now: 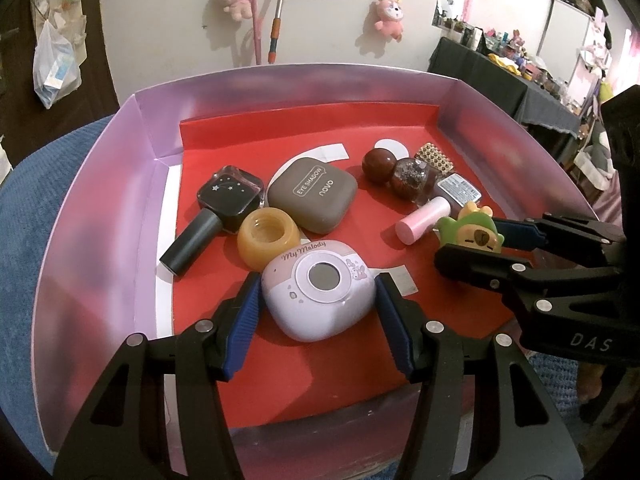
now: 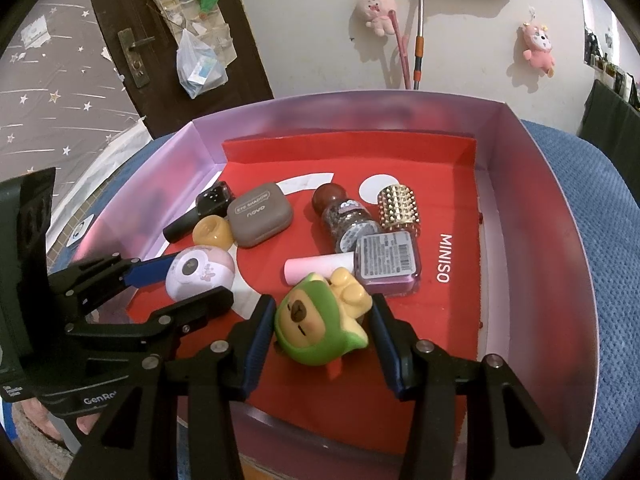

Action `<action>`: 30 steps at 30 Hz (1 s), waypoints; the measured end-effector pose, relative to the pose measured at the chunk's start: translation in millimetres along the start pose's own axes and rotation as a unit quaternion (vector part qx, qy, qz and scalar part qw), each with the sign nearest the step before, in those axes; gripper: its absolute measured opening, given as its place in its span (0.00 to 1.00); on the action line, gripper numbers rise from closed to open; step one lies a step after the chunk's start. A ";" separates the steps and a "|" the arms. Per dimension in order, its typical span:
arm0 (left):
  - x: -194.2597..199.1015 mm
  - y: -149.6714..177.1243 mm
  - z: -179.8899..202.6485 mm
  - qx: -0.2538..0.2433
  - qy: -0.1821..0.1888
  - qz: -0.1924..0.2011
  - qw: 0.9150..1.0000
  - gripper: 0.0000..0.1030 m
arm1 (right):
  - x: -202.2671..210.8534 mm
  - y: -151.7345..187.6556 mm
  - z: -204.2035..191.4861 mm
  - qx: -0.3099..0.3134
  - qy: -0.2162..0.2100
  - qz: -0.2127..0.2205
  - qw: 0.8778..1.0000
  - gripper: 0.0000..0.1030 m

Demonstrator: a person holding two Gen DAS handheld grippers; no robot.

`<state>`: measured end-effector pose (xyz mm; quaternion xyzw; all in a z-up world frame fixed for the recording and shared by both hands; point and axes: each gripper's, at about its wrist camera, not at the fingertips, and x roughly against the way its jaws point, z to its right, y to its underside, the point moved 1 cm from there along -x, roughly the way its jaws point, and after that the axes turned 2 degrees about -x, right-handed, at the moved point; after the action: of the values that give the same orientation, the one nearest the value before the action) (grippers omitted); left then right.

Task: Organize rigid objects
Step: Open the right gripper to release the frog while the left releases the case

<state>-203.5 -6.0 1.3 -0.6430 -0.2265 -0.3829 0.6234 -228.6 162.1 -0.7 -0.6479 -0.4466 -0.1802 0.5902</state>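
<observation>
Both tools are down inside the pink-walled box (image 1: 100,216), which sits on a blue cloth and has a red liner as its floor. The left hand-held gripper (image 1: 318,308) is spread wide around the lilac My Melody case (image 1: 320,296), one blue pad on each side, seemingly just short of contact, so it brackets the case without clamping it; the case lies flat at the near left of the liner, a broad shape that suits a side-on pinch. The right hand-held gripper (image 2: 322,330) is likewise open around the green capybara figure (image 2: 320,320), which lies tilted on its side at the near middle of the liner, just in front of the pink tube (image 2: 316,270) and the labelled purple bottle (image 2: 386,264). Farther back lie the grey eye shadow compact (image 1: 312,194), the amber jar (image 1: 268,242) and the black star-lidded bottle (image 1: 216,216), crowded together at the left. Judging from the paired straddles, each hand is lined up to close on its own item, probably because these two lie nearest and least hemmed in.
</observation>
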 end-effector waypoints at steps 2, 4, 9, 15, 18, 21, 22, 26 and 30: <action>0.3 0.6 0.9 0.000 -0.001 0.000 1.000 0.53 | 0.1 0.0 -0.1 -0.001 -0.001 0.000 1.000 0.50; 1.3 1.1 2.8 0.000 -0.001 0.000 1.000 0.53 | 0.1 0.2 -0.2 -0.001 -0.001 0.000 1.000 0.50; 2.1 1.0 2.3 0.005 0.004 0.000 1.000 0.53 | -0.3 0.0 -0.6 0.000 0.000 0.000 1.000 0.50; 5.5 2.3 3.5 0.004 0.017 0.002 1.000 0.59 | 0.6 -0.3 -2.6 0.001 -0.003 0.002 1.000 0.55; 7.8 2.0 3.5 0.004 0.017 0.005 1.000 0.59 | 2.4 -0.4 -3.8 0.002 -0.004 0.005 1.000 0.56; 9.0 1.6 3.9 0.004 0.016 0.006 1.000 0.59 | 4.0 -0.3 -4.5 0.003 -0.004 0.007 1.000 0.57; 9.4 1.8 4.3 0.003 0.013 0.006 1.000 0.59 | 4.4 -0.2 -4.7 0.003 -0.004 0.007 1.000 0.57; 13.2 2.2 5.7 0.002 0.008 0.010 1.000 0.59 | 6.7 0.2 -4.8 0.003 -0.005 0.010 1.000 0.58; 23.1 1.1 8.0 -0.001 0.004 0.022 1.000 0.63 | 10.6 0.6 -6.0 0.003 -0.008 0.014 1.000 0.59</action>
<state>-187.1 -2.6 19.0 -0.6466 -0.2100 -0.3719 0.6321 -220.6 160.5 8.4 -0.6538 -0.4426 -0.1650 0.5911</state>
